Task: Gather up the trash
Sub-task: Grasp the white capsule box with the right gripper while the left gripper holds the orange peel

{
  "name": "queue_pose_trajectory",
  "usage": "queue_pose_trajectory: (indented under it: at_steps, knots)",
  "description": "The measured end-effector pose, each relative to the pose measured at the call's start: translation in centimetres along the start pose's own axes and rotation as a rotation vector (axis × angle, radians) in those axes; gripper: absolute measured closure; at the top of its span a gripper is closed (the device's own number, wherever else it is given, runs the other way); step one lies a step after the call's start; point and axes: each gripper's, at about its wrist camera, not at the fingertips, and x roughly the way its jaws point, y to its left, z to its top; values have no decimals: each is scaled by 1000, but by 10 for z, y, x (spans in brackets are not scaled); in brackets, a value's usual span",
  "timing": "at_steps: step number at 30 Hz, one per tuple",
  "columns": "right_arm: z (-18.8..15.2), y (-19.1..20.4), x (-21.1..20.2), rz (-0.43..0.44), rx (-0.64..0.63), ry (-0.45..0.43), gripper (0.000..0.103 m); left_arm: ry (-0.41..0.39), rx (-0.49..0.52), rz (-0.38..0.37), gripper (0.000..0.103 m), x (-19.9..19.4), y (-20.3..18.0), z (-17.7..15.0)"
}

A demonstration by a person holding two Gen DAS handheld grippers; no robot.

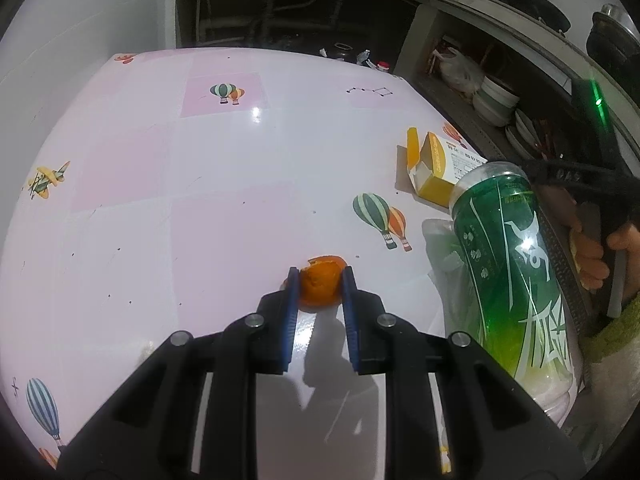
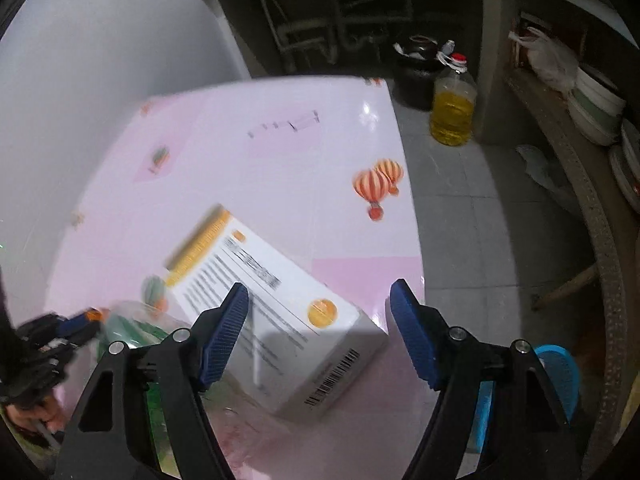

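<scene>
Now left jaws tight on orange peel (image 1: 320, 284), right jaws wide over box (image 2: 276, 304).

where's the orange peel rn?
Left wrist view: the orange peel sits on the pink table, pinched in the left claw, left of the green bottle.

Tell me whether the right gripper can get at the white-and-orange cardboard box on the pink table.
Probably yes. The right gripper hangs open right over the white-and-orange cardboard box, nothing between them; the box looks about as wide as the jaws, so it may be a tight fit.
</scene>
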Motion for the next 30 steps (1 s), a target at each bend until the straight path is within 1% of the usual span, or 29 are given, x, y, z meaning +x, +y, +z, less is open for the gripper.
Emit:
queue_pose_trajectory:
  at_steps: [1,2,6,9,12,16,21,24,26,28,30]
  knots:
    - [-1,0,-1,11,7,-2,38,-1,-3,-1,84,0,1,0]
    - [-2,-2,-2,17,18,-2,43,0,-4,-2,84,0,1,-1]
    - [-8,-9,-12,-46,60,-16,47,-1,-7,-5,84,0,3,-1]
    - [-12,-12,-20,-114,56,-15,47,-2,-12,-8,84,0,4,-1]
    - [-16,-17,-24,-153,56,-9,47,-4,-18,-11,84,0,4,-1]
    - [-29,-32,-33,-178,113,-7,47,-6,-22,-15,84,1,6,-1]
    - [-61,-40,-53,-203,189,6,47,-5,-29,-20,84,0,7,-2]
    - [-77,-38,-67,-224,185,12,47,-4,-29,-20,84,0,7,-2]
    - [-82,-36,-76,-215,160,6,47,-4,-28,-22,84,0,7,-2]
    - [-83,-32,-89,-224,87,-31,46,-4,-37,-28,84,-1,9,-2]
    - [-82,-25,-96,-214,-6,-41,28,-3,-45,-33,84,-1,10,-1]
